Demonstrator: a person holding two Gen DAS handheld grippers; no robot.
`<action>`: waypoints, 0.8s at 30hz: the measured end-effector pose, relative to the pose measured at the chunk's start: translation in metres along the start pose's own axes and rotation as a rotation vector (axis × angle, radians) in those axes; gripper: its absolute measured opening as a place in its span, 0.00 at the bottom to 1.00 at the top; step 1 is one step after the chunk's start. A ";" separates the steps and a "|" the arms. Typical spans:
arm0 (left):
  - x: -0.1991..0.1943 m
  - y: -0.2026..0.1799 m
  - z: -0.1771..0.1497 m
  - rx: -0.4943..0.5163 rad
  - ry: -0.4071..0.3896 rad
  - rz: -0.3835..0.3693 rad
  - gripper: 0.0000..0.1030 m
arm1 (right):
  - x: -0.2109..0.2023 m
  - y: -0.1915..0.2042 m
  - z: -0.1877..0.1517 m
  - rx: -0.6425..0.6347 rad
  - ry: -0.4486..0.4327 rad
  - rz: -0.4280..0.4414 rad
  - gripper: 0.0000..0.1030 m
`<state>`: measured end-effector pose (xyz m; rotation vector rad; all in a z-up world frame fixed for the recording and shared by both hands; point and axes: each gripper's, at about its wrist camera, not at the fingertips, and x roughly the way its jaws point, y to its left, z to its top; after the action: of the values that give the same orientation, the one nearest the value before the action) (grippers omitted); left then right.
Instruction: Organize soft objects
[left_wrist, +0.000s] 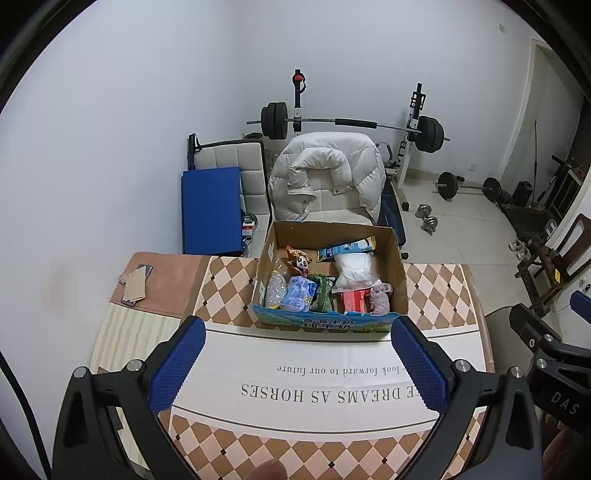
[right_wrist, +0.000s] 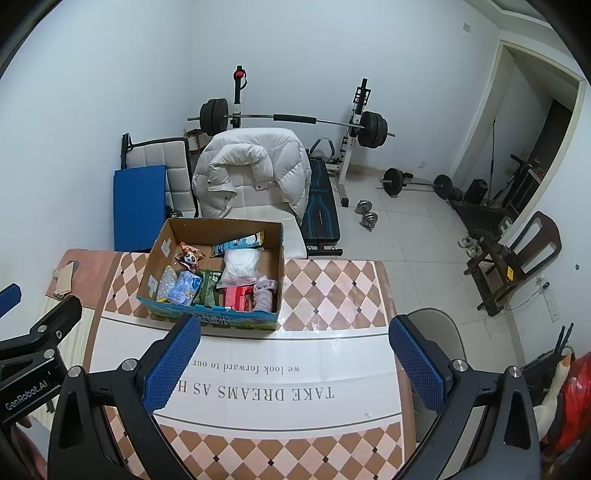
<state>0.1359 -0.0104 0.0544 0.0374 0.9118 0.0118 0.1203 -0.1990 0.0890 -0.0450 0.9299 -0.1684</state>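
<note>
An open cardboard box (left_wrist: 397, 258) stands at the far side of the table (left_wrist: 436, 291); it also shows in the right wrist view (right_wrist: 162, 236). Inside lie several soft packets: a white bag (left_wrist: 352, 269), a blue packet (left_wrist: 297, 293), a green packet (left_wrist: 322, 293), a red packet (left_wrist: 352, 300), a pink cloth (left_wrist: 380, 297) and a panda packet (left_wrist: 301, 263). My left gripper (left_wrist: 297, 365) is open and empty, in front of the box. My right gripper (right_wrist: 293, 363) is open and empty, to the box's near right.
A phone and card (left_wrist: 136, 282) lie at the table's far left. Behind the table stands a chair with a white puffy jacket (left_wrist: 325, 177), a blue mat (left_wrist: 210, 208) and a barbell rack (left_wrist: 351, 123). Dumbbells (right_wrist: 366, 214) lie on the floor.
</note>
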 end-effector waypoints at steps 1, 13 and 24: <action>0.000 0.000 0.000 0.002 -0.001 0.001 1.00 | 0.000 0.001 0.001 0.001 0.000 -0.002 1.00; -0.002 -0.003 0.000 0.001 -0.005 0.001 1.00 | 0.002 0.002 -0.001 0.013 0.001 -0.004 1.00; -0.003 -0.003 0.001 0.000 -0.008 -0.003 1.00 | 0.000 0.001 -0.002 0.027 0.000 -0.011 1.00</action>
<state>0.1354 -0.0134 0.0572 0.0356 0.9037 0.0088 0.1186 -0.1975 0.0874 -0.0253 0.9272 -0.1913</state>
